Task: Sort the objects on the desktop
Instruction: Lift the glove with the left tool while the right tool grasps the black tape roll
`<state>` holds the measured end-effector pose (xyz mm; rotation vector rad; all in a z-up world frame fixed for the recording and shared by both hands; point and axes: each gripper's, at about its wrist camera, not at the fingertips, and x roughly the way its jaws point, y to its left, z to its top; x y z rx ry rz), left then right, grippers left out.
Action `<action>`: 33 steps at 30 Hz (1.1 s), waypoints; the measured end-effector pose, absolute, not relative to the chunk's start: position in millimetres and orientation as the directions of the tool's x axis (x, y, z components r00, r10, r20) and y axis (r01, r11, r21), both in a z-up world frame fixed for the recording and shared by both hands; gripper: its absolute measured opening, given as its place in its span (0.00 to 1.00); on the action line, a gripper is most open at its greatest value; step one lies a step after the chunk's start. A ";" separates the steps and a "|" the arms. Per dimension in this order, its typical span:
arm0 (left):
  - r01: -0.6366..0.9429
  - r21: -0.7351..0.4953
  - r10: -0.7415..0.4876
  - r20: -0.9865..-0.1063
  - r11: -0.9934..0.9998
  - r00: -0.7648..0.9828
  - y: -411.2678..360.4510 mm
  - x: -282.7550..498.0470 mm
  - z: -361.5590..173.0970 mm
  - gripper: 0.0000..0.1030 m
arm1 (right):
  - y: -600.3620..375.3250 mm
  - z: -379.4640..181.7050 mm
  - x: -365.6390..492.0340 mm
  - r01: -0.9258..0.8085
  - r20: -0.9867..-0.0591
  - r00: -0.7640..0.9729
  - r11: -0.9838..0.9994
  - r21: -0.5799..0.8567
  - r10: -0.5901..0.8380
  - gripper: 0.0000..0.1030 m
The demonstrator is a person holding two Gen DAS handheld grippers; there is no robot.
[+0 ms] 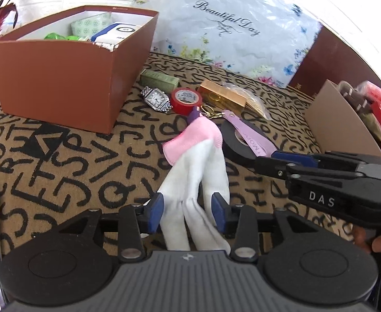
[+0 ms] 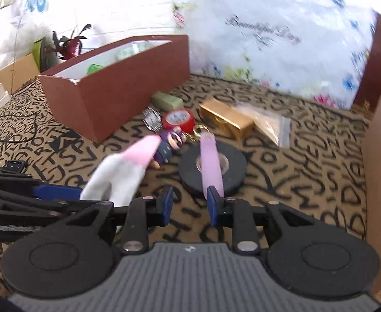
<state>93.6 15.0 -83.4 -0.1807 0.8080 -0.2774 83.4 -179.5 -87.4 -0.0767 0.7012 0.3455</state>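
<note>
A white sock with a pink cuff lies between the pads of my left gripper, which looks partly closed around it; the sock also shows in the right wrist view. My right gripper is open over the patterned cloth, its right pad beside a lilac strap lying across a black tape roll. The strap joins a purple figure keychain. The right gripper's fingers reach in from the right in the left wrist view.
A brown box holding several items stands at left. Near it lie a green bar, a wristwatch, red tape, a gold box and a clear bag. A cardboard container stands at right.
</note>
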 end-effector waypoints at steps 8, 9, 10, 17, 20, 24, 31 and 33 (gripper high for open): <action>0.187 -0.273 -0.328 -0.689 0.944 0.646 13.1 99.7 -88.3 0.10 | -169.2 -86.2 138.2 -0.348 -0.657 0.716 0.936 -0.042 0.237 0.23; 0.190 -0.274 -0.330 -0.687 0.943 0.647 13.4 98.8 -88.2 0.06 | -167.1 -83.8 147.4 -0.345 -0.650 0.726 0.937 -0.062 0.224 0.19; 0.192 -0.274 -0.332 -0.685 0.942 0.649 14.3 97.1 -87.6 0.06 | -165.7 -81.1 154.5 -0.335 -0.641 0.738 0.939 -0.077 0.210 0.18; 0.222 -0.269 -0.348 -0.671 0.937 0.655 15.7 89.5 -83.3 0.07 | -187.8 -66.5 192.4 -0.099 -0.565 0.825 0.989 -0.110 0.020 0.20; 0.208 -0.284 -0.349 -0.672 0.936 0.653 17.5 93.1 -87.4 0.09 | -194.7 -66.9 158.1 -0.147 -0.557 0.828 0.984 -0.100 0.067 0.20; 0.212 -0.281 -0.349 -0.673 0.936 0.652 12.8 93.4 -88.1 0.18 | -186.5 -84.7 128.9 -0.248 -0.644 0.752 0.965 -0.081 0.139 0.20; 0.196 -0.281 -0.338 -0.671 0.940 0.660 15.1 91.8 -85.7 0.27 | -176.8 -95.7 135.6 -0.234 -0.669 0.733 0.970 -0.071 0.128 0.23; 0.194 -0.280 -0.336 -0.674 0.940 0.658 13.4 94.4 -85.8 0.29 | -177.9 -96.9 139.9 -0.216 -0.677 0.727 0.974 -0.073 0.111 0.32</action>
